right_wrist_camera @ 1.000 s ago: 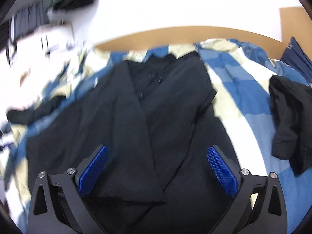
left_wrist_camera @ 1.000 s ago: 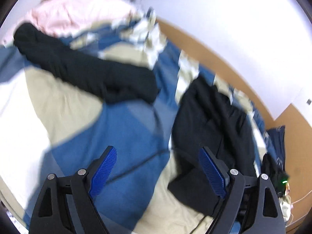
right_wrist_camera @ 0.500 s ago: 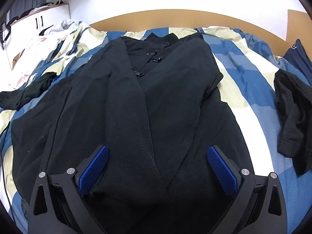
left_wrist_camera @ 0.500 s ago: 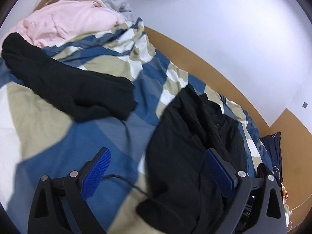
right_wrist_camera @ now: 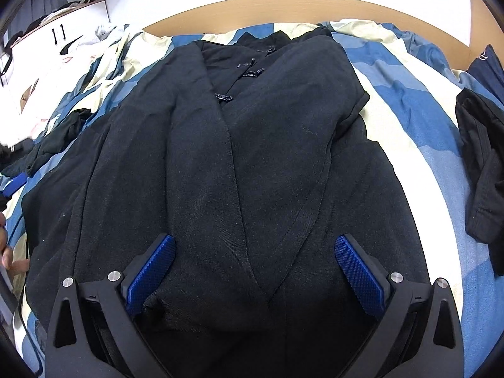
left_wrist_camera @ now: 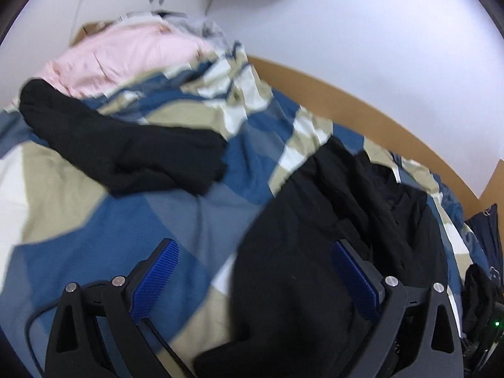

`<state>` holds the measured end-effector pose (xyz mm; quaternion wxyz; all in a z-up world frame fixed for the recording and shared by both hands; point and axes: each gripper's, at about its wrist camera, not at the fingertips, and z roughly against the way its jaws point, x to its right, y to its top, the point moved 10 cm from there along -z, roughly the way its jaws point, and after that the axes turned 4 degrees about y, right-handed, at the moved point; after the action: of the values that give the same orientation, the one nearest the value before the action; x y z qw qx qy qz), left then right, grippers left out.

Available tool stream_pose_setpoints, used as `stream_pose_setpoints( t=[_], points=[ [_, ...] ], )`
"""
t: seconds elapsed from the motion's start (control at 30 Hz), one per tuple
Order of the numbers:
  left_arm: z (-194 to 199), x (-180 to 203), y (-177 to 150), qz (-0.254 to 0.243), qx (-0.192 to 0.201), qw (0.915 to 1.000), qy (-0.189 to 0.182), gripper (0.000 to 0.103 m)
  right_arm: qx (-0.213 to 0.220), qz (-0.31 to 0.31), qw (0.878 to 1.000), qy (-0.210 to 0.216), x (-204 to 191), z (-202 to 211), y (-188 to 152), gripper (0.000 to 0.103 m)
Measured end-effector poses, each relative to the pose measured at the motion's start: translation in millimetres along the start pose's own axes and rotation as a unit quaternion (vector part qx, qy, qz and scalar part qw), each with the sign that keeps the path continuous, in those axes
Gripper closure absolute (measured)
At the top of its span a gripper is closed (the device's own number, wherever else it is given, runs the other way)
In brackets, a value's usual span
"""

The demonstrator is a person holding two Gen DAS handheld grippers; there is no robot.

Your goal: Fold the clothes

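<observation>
Three black garments are lying on the bed: one large black coat (right_wrist_camera: 252,157), one crumpled black garment (right_wrist_camera: 482,170) at its right, one black garment (left_wrist_camera: 126,151) at its left. One pink garment (left_wrist_camera: 126,56) is lying behind. Two grippers are showing.

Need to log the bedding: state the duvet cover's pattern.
The duvet cover has big blue, beige and white checks, clearest in the left wrist view.

Checked bedspread (left_wrist_camera: 195,220), wooden bedframe (right_wrist_camera: 283,9), white wall (left_wrist_camera: 362,31).
</observation>
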<state>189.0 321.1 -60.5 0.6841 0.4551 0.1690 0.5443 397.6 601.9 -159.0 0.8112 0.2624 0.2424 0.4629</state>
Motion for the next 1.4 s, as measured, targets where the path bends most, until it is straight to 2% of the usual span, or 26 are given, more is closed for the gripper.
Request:
stream_pose_setpoints(
  t=[0.1,0.23,0.3,0.4,0.5,0.63,0.73,0.9,1.07,1.3,1.4],
  points=[
    [18,-19,2,-0.034,-0.002,0.9994,0.006,0.005,0.0,0.0,1.0,0.0,0,0,0,0.0],
    [27,-49,-17,-0.056,-0.072,0.9958,0.013,0.005,-0.001,0.0,1.0,0.0,-1,0,0,0.0],
    [32,-62,-24,-0.059,-0.095,0.9935,0.02,0.005,0.0,0.001,1.0,-0.001,-1,0,0,0.0],
    [32,-66,-20,-0.057,-0.109,0.9918,0.035,0.005,0.0,0.001,1.0,-0.002,-2,1,0,0.0],
    [31,-54,-8,-0.047,-0.1,0.9927,0.047,0.005,-0.001,0.002,1.0,-0.004,-2,0,0,0.0],
    [21,-16,-1,-0.02,-0.088,0.9957,0.017,0.004,0.0,0.001,1.0,-0.002,-3,0,0,0.0],
    [-2,6,-9,0.029,-0.108,0.9937,-0.007,0.004,0.0,0.0,1.0,0.0,-4,0,1,0.0],
    [-46,-1,-39,0.089,-0.125,0.988,-0.017,0.004,0.002,-0.004,1.0,0.005,-4,0,1,0.0],
    [-44,-8,-52,0.087,-0.132,0.9858,-0.056,0.003,0.0,-0.007,1.0,0.01,-5,-2,3,0.0],
    [-37,-1,-70,0.009,-0.173,0.9825,-0.069,0.003,-0.002,-0.008,1.0,0.01,-7,-3,3,0.0],
    [-30,-6,-73,0.008,-0.178,0.9795,-0.094,0.002,-0.003,-0.008,1.0,0.001,-8,3,0,0.0]
  ],
)
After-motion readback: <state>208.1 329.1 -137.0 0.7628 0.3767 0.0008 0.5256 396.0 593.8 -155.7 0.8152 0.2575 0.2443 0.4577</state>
